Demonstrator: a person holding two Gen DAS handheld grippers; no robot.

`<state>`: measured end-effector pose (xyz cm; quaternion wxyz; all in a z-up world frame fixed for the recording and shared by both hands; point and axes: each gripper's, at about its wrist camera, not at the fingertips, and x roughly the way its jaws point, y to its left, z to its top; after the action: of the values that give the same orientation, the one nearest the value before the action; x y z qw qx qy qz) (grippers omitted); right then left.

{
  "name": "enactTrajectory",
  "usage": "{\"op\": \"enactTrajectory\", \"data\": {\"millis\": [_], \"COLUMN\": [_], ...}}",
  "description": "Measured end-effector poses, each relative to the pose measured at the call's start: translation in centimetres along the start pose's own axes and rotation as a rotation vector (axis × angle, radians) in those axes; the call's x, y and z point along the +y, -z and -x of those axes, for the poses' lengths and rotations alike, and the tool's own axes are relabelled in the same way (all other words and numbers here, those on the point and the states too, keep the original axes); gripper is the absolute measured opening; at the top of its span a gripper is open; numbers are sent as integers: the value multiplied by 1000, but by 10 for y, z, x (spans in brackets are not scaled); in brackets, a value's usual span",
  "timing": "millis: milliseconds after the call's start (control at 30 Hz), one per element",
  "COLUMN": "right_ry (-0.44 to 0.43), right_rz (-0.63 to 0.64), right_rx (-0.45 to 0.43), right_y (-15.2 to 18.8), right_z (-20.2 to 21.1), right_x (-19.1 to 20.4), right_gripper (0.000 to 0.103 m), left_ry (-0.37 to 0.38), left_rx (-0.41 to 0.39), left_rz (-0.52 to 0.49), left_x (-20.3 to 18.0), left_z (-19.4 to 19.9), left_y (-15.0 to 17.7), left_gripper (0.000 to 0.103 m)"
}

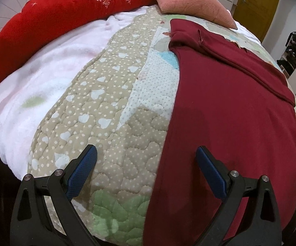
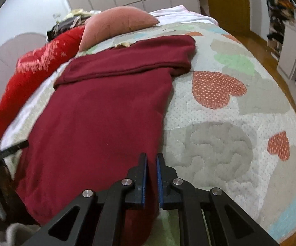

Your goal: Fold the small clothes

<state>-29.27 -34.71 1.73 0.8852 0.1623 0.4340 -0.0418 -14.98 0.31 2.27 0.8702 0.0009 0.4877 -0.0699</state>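
My left gripper (image 1: 146, 156) hangs above the bed with its jaws spread wide and nothing between them; one blue pad (image 1: 82, 171) sits over the beige heart-print quilt (image 1: 98, 110), the other over the dark red garment (image 1: 225, 110); the garment lies flat along the quilt, its far end folded across into a thick band near the pink cushion (image 1: 191, 2); a white fleece blanket (image 1: 41, 71) and a bright red comforter (image 1: 51, 16) lie off to the side. My right gripper (image 2: 152, 160) has its jaws drawn nearly together at the garment's (image 2: 98, 110) near right edge; red cloth shows in the narrow gap between the pads, so I am pinching that edge; the patchwork quilt (image 2: 219, 143) with its orange hearts spreads beside it.
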Motion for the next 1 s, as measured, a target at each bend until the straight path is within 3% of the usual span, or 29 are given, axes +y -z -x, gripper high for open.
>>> {"op": "enactTrajectory", "data": {"millis": [133,200,233,500,700,1000], "right_ry": [-89,-107,-121,-231,-307,-396], "right_rz": [-42,-29,-21,-7,45,106], "right_rx": [11,37,53,101,121,170], "right_y": [10,18,24,59,68,80], "right_z": [14,18,20,35,29,18], "right_x": [-10,-11,-12,-22,-9,10], "right_gripper": [18,44,46,46,46,47], "left_ry": [22,39,43,57,47,98], "left_rx": [12,16,19,48,73,121], "left_rz": [-14,-34,-44,-103,-136,-118], "left_x": [2,3,4,10,3,4], "left_z": [3,8,10,20,19,19], "left_y": [5,10,12,31,40,45], "left_gripper": [98,98,98,98,98,98]}}
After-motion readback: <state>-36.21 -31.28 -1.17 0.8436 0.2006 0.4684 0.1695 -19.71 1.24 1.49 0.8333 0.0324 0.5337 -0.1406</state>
